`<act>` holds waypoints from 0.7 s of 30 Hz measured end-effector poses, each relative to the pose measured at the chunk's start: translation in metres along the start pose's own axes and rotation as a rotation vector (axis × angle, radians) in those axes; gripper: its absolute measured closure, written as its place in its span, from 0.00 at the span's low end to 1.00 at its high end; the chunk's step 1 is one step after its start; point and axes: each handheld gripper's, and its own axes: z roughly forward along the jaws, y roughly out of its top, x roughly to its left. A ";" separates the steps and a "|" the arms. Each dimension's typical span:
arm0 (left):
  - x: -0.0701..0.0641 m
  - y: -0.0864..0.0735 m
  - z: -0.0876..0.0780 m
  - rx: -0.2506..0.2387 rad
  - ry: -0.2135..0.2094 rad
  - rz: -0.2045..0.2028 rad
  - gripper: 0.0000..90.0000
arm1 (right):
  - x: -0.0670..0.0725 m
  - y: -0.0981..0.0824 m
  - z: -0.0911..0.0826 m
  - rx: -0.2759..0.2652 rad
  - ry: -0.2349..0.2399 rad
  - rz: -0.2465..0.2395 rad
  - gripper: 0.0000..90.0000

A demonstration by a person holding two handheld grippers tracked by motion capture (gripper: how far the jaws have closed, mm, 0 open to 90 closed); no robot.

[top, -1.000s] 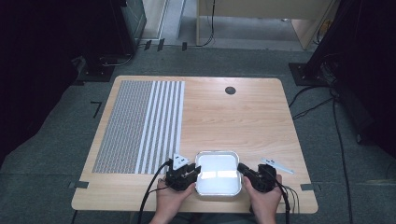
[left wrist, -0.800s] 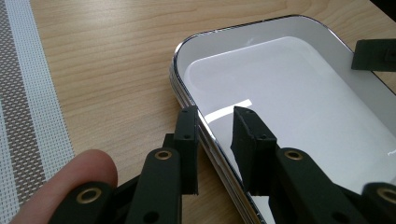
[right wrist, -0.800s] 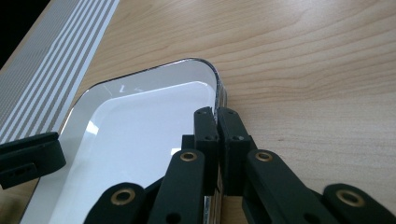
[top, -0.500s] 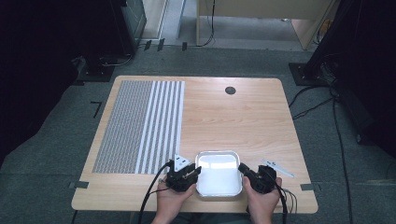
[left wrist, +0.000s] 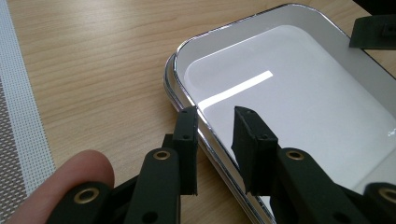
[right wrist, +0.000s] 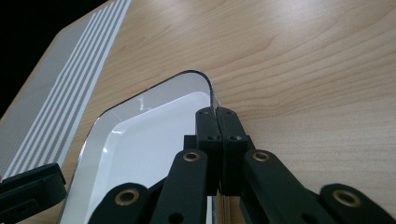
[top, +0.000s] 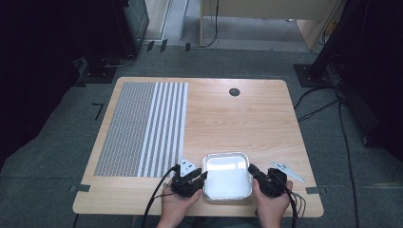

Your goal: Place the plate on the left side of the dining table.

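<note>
striped mat (top: 142, 128) left of tray (top: 227, 175); bracket (top: 288, 171) right.

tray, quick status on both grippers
Right gripper shut on the tray rim. Left gripper open, jaws straddling the opposite rim, not pinching. Nothing in the way.

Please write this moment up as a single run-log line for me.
tray: near table edge | right gripper: shut on tray rim | left gripper: jaws astride opposite rim, gap visible | striped mat: untouched

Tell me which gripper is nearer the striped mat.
Left. The left gripper sits at the tray's near-left edge, just off the striped mat; the right gripper grips the tray's far side.
</note>
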 end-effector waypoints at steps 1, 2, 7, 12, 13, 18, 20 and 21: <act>0.000 0.000 0.000 0.000 0.000 0.000 0.79 | 0.000 0.000 0.000 0.000 0.000 0.000 1.00; 0.000 0.000 0.001 0.005 -0.002 0.002 0.79 | 0.001 0.000 0.000 -0.006 -0.008 -0.020 1.00; -0.002 -0.001 0.002 0.011 -0.008 0.009 0.79 | 0.001 0.001 -0.002 -0.008 -0.003 -0.008 1.00; -0.003 -0.001 0.002 0.011 -0.007 0.012 0.79 | -0.004 0.004 -0.006 -0.016 -0.018 0.004 1.00; -0.004 -0.001 0.002 0.010 -0.006 0.013 0.79 | -0.005 0.004 -0.006 -0.015 -0.020 0.006 1.00; -0.008 0.000 0.000 0.002 -0.014 0.025 0.79 | -0.005 0.008 -0.003 -0.004 -0.011 -0.025 0.91; -0.011 -0.001 0.001 0.008 -0.020 0.033 0.79 | -0.003 0.011 0.000 0.004 -0.018 -0.061 0.90; -0.012 -0.001 0.002 0.014 -0.023 0.036 0.79 | -0.002 0.012 0.002 0.011 -0.027 -0.072 0.90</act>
